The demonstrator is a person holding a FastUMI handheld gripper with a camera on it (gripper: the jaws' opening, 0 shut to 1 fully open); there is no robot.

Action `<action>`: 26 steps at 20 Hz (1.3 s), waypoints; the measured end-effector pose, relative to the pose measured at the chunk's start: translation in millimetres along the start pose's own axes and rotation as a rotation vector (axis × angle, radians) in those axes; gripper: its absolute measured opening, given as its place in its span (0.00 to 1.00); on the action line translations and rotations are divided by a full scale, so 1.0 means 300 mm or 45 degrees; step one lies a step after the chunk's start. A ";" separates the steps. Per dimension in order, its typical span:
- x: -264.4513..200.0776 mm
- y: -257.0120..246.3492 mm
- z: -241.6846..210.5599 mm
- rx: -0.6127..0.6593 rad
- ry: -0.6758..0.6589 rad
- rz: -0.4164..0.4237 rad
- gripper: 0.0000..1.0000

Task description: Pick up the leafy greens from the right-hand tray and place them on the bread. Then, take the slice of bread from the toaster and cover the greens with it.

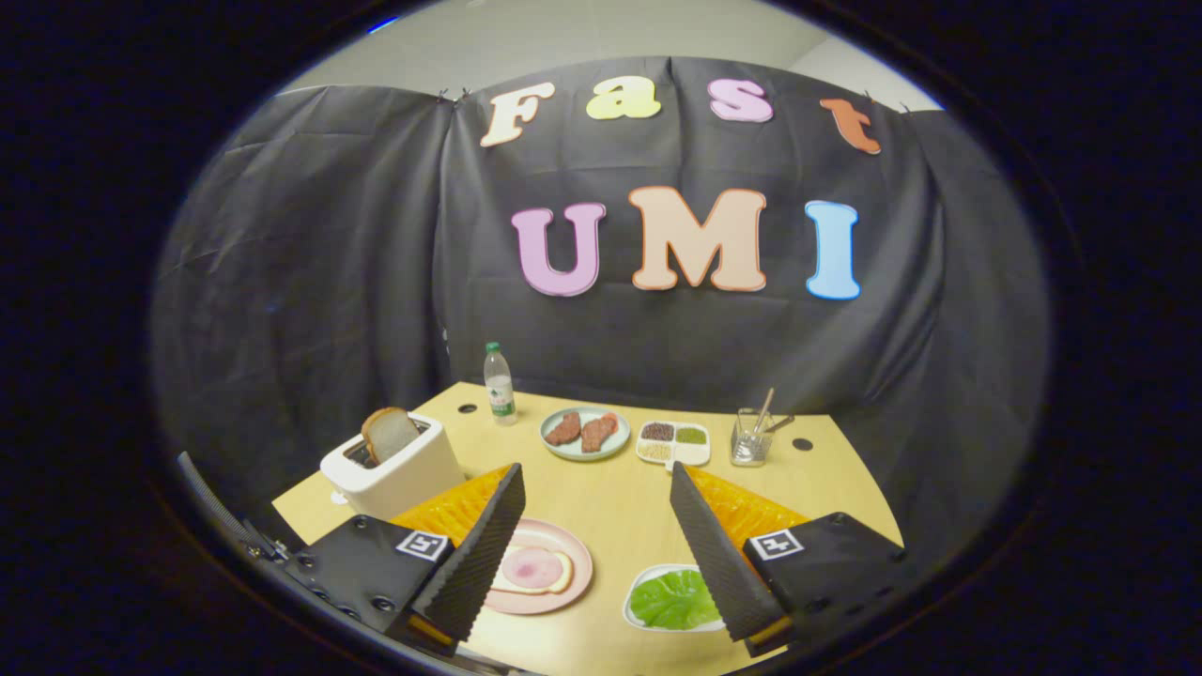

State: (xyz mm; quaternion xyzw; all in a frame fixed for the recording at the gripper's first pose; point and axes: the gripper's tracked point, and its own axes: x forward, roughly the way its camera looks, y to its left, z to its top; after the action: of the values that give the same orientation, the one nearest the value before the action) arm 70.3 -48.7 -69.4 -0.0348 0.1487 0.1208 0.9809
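Pale wood makes up the surface [610, 498], where the food is laid out in front of a black cloth wall. The gripper [597, 488] hangs above the near part of it with its fingers [488, 554] spread wide apart and nothing between them but open air.

Low down between the fingers, toward the right one, lie the leafy greens [674, 599] in a small white tray [631, 606]; the right finger hides the tray's far side. Beside it, toward the left finger, sits a pink plate [575, 552] bearing a slice of bread [562, 575] with a round pink slice of ham [530, 568] on top. The left finger covers part of that plate.

Beyond the left finger stands a white toaster [399, 474] with a slice of bread [390, 434] sticking up out of its slot.

Farther back, well beyond the fingertips, a pale green plate [584, 449] carries two brown pieces of meat [587, 430]. Just beside it is a white divided dish [673, 443] with seeds or grains in its compartments, and next to that a clear holder [751, 439] with utensils. A plastic water bottle [499, 383] stands upright near the surface's far edge.
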 end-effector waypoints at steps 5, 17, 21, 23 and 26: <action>0.064 -0.196 -0.179 0.085 0.274 0.050 0.98; 0.144 -0.583 -0.732 0.460 1.023 0.096 0.96; 0.164 -0.630 -0.860 0.427 1.219 0.086 0.95; 0.185 -0.625 -0.891 0.410 1.279 0.101 0.95; 0.210 -0.600 -0.931 0.390 1.357 0.122 0.95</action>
State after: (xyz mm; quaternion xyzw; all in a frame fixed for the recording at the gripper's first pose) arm 94.2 -237.9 -348.9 0.0587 0.6416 0.1080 0.7571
